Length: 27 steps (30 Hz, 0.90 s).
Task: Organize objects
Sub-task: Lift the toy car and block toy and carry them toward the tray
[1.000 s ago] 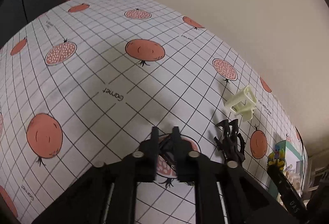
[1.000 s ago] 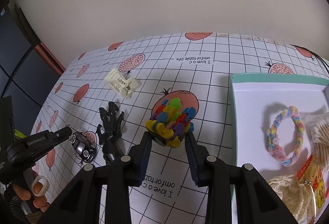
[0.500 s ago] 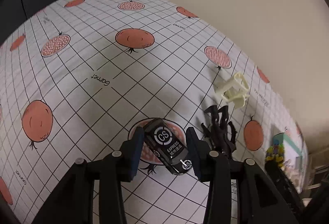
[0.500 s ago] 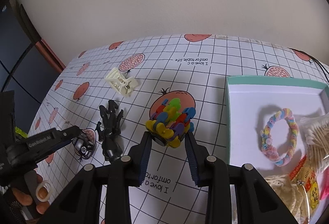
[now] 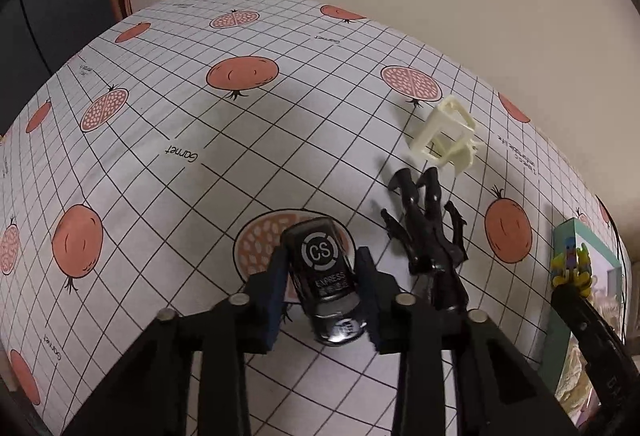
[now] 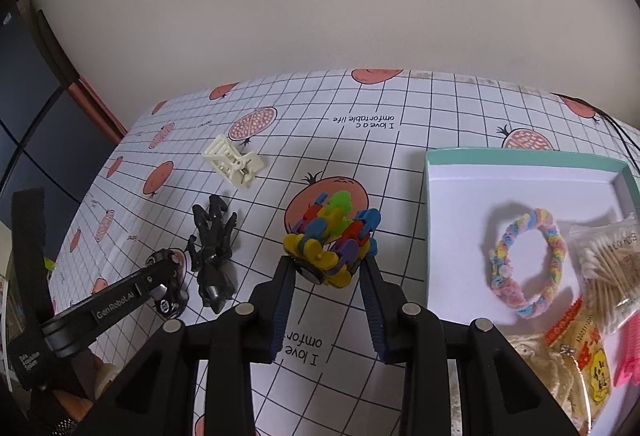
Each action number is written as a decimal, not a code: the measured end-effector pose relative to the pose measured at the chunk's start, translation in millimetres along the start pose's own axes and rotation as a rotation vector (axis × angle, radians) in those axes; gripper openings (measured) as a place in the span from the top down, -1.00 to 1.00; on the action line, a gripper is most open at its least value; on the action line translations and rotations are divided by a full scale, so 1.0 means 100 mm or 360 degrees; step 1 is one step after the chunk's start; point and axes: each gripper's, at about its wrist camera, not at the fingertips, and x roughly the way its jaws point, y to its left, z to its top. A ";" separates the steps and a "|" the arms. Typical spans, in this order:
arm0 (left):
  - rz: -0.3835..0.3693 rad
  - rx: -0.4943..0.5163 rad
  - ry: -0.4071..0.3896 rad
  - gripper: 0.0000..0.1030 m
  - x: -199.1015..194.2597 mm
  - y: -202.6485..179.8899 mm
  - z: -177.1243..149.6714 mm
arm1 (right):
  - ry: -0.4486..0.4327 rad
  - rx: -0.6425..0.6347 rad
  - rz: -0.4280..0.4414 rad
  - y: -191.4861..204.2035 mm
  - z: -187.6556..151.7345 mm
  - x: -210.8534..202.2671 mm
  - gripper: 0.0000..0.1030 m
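A table covered by a white grid-patterned cloth [image 5: 168, 196] printed with orange pomegranates, seen from two wrist cameras.

In the left wrist view, the left gripper [image 5: 322, 278] sits at 6 o'clock, its two fingers pressed against either side of a small glossy black device [image 5: 324, 276] marked "CS" and "EXPRESS" — it lies on a pomegranate print. Just beside it, toward 3 o'clock, lies a black claw hair clip [image 5: 428, 232], and beyond that, toward 1 o'clock, a cream hair clip [image 5: 446, 136], close to the black one.

In the right wrist view, the right gripper [image 6: 326, 268] holds a multicoloured plastic clip [image 6: 332, 240] clamped between its fingers, raised over the cloth. At 3 o'clock stands an open teal-rimmed box [image 6: 520, 158] with a white floor — inside lie a pastel braided hair tie [image 6: 554, 236], a bag of cotton swabs [image 6: 608, 264] and a yellow-and-red packet [image 6: 580, 356]. At 9 o'clock the left gripper shows again, with the black and cream clips nearby.
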 end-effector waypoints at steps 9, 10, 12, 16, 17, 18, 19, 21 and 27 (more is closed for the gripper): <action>-0.0028 -0.0023 -0.0018 0.42 -0.19 -0.04 0.00 | -0.0036 -0.0002 -0.0005 -0.09 0.02 -0.23 0.32; -0.0034 -0.0028 -0.0029 0.42 -0.23 -0.05 0.01 | -0.0044 0.0003 -0.0008 -0.12 0.02 -0.26 0.31; -0.0052 -0.0029 -0.0059 0.42 -0.33 -0.08 0.02 | -0.0059 0.0013 -0.0011 -0.18 0.03 -0.34 0.32; -0.0105 -0.0007 -0.0105 0.42 -0.50 -0.20 0.04 | -0.0089 0.0041 -0.0025 -0.32 0.03 -0.48 0.32; -0.0113 -0.0004 -0.0112 0.42 -0.52 -0.24 0.03 | -0.0096 0.0050 -0.0028 -0.37 0.03 -0.52 0.32; -0.0131 0.0005 -0.0120 0.42 -0.57 -0.28 0.04 | -0.0105 0.0060 -0.0035 -0.42 0.03 -0.56 0.32; -0.0145 0.0011 -0.0124 0.42 -0.59 -0.32 0.04 | -0.0111 0.0067 -0.0039 -0.45 0.04 -0.59 0.32; -0.0186 0.0032 -0.0131 0.42 -0.65 -0.43 0.03 | -0.0122 0.0087 -0.0048 -0.53 0.04 -0.64 0.31; -0.0332 0.0098 -0.0151 0.42 -0.80 -0.78 -0.04 | -0.0143 0.0140 -0.0075 -0.77 0.03 -0.77 0.32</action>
